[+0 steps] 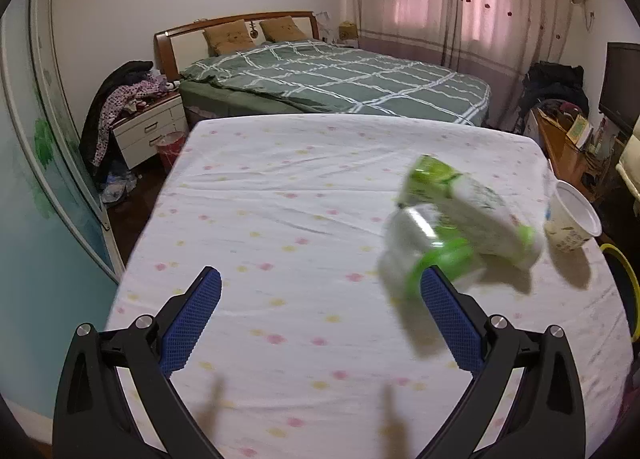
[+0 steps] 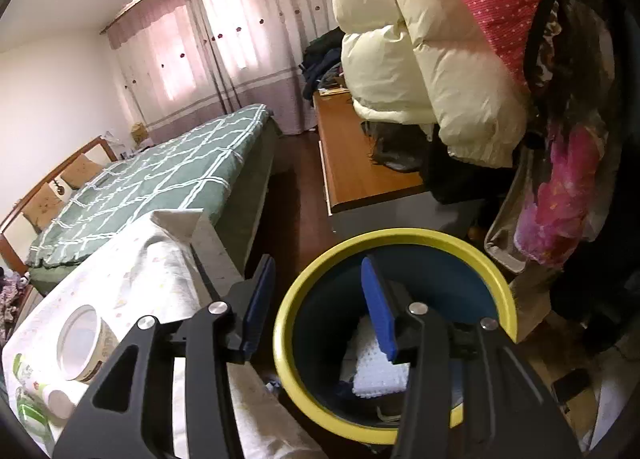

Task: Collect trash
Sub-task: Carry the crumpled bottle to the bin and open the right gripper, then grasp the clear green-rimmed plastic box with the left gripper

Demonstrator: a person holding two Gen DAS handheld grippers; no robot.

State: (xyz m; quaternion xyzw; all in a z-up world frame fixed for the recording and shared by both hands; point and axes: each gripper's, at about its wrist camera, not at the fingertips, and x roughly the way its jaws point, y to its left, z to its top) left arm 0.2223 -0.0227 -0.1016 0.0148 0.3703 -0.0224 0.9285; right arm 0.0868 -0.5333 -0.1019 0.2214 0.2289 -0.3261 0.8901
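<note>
Between our left gripper's (image 1: pixel 320 313) blue pads nothing is held: the jaws stand wide apart over the floral sheet (image 1: pixel 280 219). Taking the green-and-white wrapper pile (image 1: pixel 460 227) as landmark, that gripper sits on the near side of it, its right pad just overlapping the pile's near edge in the left wrist view; touching or not, we cannot tell. The pile's long axis runs diagonally, from its far end down toward the paper cup (image 1: pixel 570 221). It looks like thin crinkly plastic film, glossy, soft and blurred, so exact shapes are unclear. Just past the pile's far right end the cup lies tipped, its white mouth facing us; stiff paper, round, light.

Our right gripper (image 2: pixel 318 305) is parted too, nothing between its pads, hanging above the bin (image 2: pixel 396 239) beyond the cup from the pile. That bin is round hard plastic, yellow rim, dark blue inside, with white crumpled material at the bottom.

We judge the left hand nearer the pile, so it goes next.
</note>
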